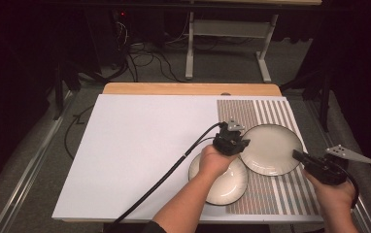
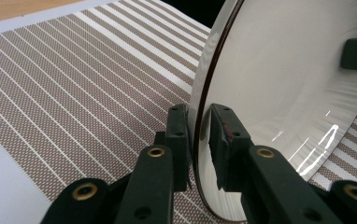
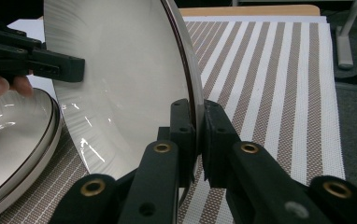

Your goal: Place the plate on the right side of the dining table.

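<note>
Plate (image 1: 271, 148) is gripped at opposite rims: left gripper (image 1: 235, 141) and right gripper (image 1: 297, 156) both pinch it. Judged mid-carry (second plate (image 1: 227, 187) adjacent); next, level lowering.

Surface (image 1: 140, 92): I logged a wooden top, its light edge showing along the far side. A white sheet (image 1: 144, 150) covered nearly all of it, reaching the near edge. On the sheet's right part I noted a striped mat (image 1: 276, 109), brown and white bands running front to back, finer lines toward its left, broader ones toward its right. One white plate with a dark rim (image 1: 232, 187) lay on the mat's near left portion, its left side overhanging onto the white sheet. I could not tell whether the second plate (image 1: 271, 148), farther right, rested on the mat or sat raised above it.
</note>
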{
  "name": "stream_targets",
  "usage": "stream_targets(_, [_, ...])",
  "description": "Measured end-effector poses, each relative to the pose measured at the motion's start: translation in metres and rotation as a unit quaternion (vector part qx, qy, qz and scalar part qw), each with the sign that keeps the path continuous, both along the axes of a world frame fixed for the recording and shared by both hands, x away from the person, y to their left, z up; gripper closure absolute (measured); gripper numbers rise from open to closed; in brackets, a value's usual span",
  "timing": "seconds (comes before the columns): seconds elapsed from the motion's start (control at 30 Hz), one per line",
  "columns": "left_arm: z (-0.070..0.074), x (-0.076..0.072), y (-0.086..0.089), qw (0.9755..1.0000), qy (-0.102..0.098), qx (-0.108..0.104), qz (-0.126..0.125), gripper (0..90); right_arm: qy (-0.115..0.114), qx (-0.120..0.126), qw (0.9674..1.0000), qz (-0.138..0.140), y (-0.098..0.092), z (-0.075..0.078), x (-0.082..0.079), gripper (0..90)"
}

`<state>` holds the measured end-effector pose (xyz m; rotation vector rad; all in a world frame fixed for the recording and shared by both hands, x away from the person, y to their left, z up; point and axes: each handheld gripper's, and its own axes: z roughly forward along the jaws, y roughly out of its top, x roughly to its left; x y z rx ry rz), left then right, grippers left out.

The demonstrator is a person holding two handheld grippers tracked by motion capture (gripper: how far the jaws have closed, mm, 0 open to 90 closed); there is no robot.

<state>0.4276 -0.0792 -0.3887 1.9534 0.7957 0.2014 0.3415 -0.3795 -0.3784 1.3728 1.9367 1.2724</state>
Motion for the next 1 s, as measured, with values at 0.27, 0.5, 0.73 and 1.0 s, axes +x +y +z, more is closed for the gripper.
stream_targets(0.27, [-0.002,0.001,-0.001,1.0000,0.000,0.001,0.008,77.9,0.007,-0.006,0.9999,-0.009,0.001,-0.002,0.003,86.8])
stream_targets(0.5, [0.005,-0.004,0.005,0.9997,-0.021,-0.008,0.014,67.2,0.005,-0.004,0.9999,-0.010,0.003,-0.002,0.005,86.8])
stream_targets(0.73, [0.014,-0.018,0.032,0.9978,-0.054,-0.034,0.017,52.2,0.006,-0.006,0.9999,-0.011,0.002,-0.003,0.006,86.5])
stream_targets(1.0, [0.016,-0.034,0.069,0.9963,-0.063,-0.050,0.033,38.4,0.006,-0.011,0.9999,-0.009,0.004,-0.002,0.006,86.4])
